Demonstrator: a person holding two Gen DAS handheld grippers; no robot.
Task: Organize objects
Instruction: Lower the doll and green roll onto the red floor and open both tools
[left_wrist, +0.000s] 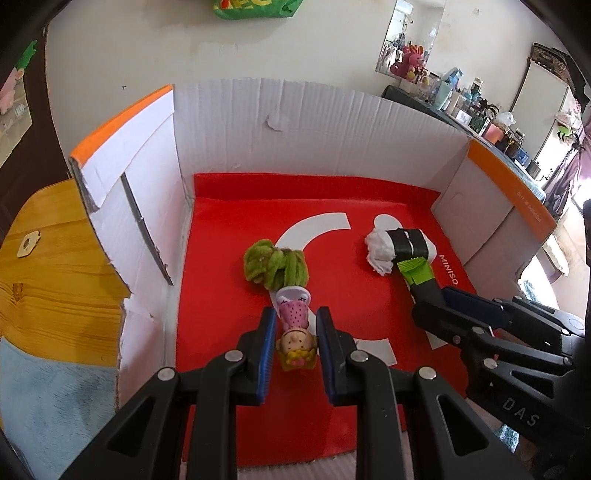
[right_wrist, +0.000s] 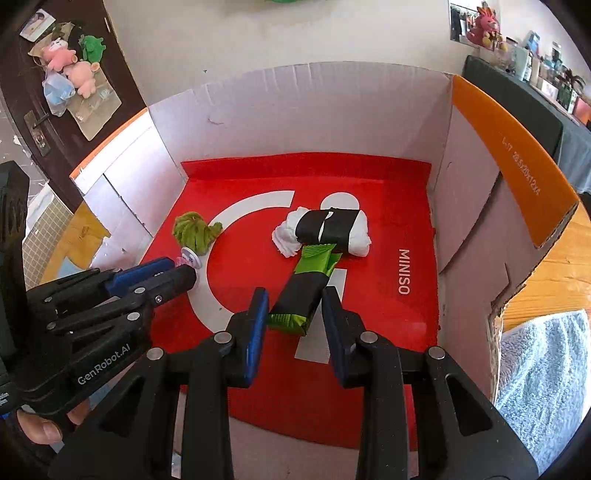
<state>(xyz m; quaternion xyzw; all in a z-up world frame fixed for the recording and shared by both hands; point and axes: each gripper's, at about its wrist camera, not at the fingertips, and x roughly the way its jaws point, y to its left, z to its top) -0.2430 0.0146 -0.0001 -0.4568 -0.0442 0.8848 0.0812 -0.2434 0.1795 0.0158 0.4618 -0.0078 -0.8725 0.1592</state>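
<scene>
Both tools down in the cardboard box (left_wrist: 314, 122): left gripper (left_wrist: 295, 332) pinching the small doll (left_wrist: 295, 332) beside the green fuzzy bundle (left_wrist: 275, 266), right gripper (right_wrist: 295, 306) pinching the green-black packet (right_wrist: 301, 291) against the white roll (right_wrist: 325, 230); best lift each straight, grip steady.

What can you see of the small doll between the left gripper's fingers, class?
The small doll looks like moulded plastic: yellow hair, peach face, pink black-dotted dress, white feet. It lies on the red mat, head towards the camera, feet by the green fuzzy bundle. The left gripper is shut on it, blue pads at its sides.
</scene>
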